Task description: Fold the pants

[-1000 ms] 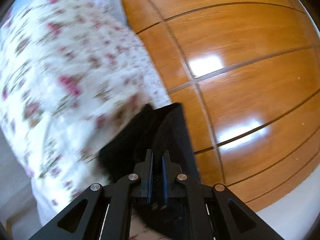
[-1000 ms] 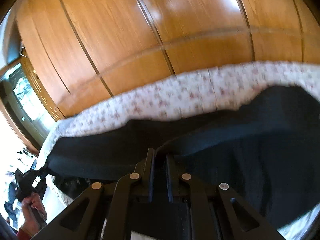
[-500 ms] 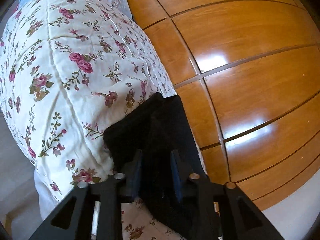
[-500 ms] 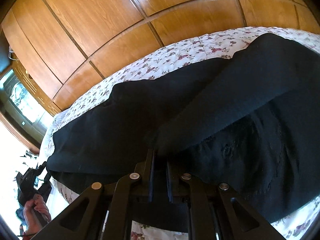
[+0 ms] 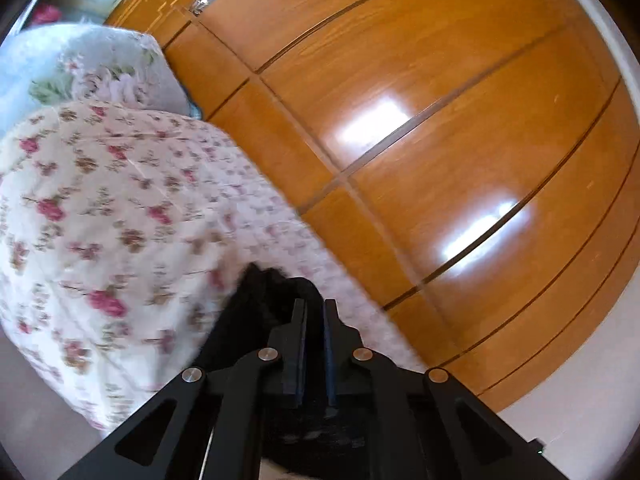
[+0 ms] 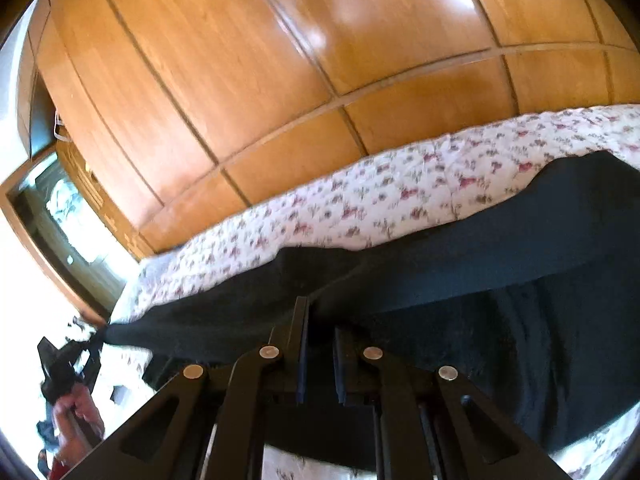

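Both grippers pinch the black pants (image 6: 460, 264); floral bedspread (image 6: 360, 204) beneath.

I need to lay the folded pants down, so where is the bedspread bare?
In the right wrist view, the floral bedspread is bare in a strip between the wooden wardrobe and the black pants. The near side is crowded: the pants cover it.

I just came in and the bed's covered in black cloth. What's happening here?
A person is folding black pants on a bed with a floral quilt, holding tongs in each hand. The left tongs are shut on one end of the pants, and the right tongs pinch a fold further along. The fabric is stretched between them above the quilt, beside a wooden wardrobe. The fold is not yet laid flat.
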The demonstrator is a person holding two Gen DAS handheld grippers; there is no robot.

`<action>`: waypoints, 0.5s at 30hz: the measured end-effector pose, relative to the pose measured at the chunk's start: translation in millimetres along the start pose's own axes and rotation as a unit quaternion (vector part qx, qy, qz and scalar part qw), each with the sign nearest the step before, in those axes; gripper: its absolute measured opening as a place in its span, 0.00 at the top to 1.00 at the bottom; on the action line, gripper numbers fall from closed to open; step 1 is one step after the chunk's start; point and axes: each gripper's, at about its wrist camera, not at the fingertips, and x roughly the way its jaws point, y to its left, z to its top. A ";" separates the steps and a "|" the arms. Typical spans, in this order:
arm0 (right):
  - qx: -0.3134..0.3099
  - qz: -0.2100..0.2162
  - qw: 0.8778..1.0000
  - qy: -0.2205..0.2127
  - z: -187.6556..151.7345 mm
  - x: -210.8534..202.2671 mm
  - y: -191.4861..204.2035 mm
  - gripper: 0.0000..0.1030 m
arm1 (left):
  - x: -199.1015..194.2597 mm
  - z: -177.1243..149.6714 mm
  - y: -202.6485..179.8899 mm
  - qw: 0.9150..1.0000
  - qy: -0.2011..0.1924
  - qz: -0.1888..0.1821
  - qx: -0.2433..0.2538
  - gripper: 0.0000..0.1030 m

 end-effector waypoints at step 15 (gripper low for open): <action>0.040 0.013 0.999 0.035 -42.6 18.3 -20.0 0.89 | 13.6 -48.2 41.0 0.992 0.048 0.112 -0.029 0.92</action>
